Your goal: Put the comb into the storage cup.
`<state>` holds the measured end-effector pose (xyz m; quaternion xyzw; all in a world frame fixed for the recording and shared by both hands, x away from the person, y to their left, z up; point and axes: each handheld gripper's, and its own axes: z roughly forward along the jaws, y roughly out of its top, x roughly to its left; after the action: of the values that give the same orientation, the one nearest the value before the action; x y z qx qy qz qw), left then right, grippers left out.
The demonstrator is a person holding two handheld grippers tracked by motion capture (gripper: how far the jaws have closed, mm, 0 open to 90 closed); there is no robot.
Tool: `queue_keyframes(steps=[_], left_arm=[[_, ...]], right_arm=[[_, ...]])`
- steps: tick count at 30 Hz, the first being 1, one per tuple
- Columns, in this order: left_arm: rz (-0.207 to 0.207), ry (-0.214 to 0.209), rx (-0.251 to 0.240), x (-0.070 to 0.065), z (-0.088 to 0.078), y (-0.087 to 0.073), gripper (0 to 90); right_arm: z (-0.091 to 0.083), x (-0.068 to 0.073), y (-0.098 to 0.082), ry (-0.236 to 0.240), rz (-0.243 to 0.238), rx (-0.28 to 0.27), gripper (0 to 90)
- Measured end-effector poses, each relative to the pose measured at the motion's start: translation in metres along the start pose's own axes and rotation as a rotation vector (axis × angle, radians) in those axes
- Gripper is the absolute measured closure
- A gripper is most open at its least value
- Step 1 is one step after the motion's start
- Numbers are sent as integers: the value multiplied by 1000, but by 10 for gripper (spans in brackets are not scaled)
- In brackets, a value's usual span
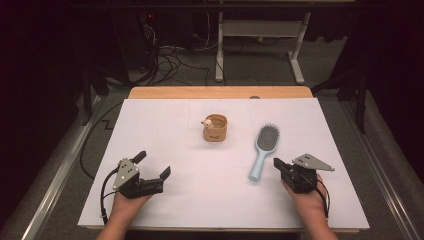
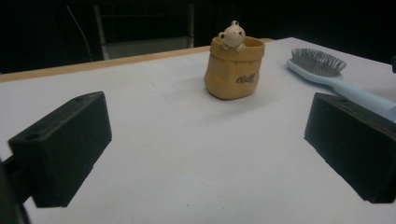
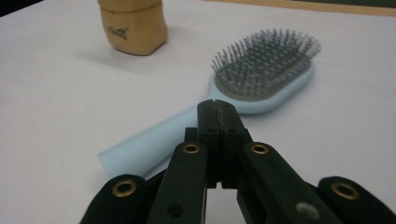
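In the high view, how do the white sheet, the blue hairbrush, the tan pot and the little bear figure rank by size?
Largest to smallest:
1. white sheet
2. blue hairbrush
3. tan pot
4. little bear figure
No two look alike in size.

Dark cursive word on the tan sack-shaped pot (image 2: 233, 70), too blurred for reading.
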<state>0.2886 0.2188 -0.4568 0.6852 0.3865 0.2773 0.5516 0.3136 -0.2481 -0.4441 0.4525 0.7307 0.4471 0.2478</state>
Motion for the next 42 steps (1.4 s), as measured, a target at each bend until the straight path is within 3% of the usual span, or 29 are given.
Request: queue_keyframes(steps=[4,13,21,28,36,42], left_arm=[[22,1,-5,-1,-1,1,34],[20,-12,22,-3,1,-2,28],[18,-22,36,-4,3,-2,25],[-8,-14,16,-3,2,-2,33],[24,-25,13,-5,4,-3,5],[9,-27,13,-3,3,-3,1]], right_arm=[[12,20,11,28,-53,25,900],[30,41,16,56,-102,83,900],[41,51,14,82,-107,148,900],[49,60,9,79,-143,216,900],[51,63,10,81,-171,247,900],[48,61,10,79,-186,272,900]])
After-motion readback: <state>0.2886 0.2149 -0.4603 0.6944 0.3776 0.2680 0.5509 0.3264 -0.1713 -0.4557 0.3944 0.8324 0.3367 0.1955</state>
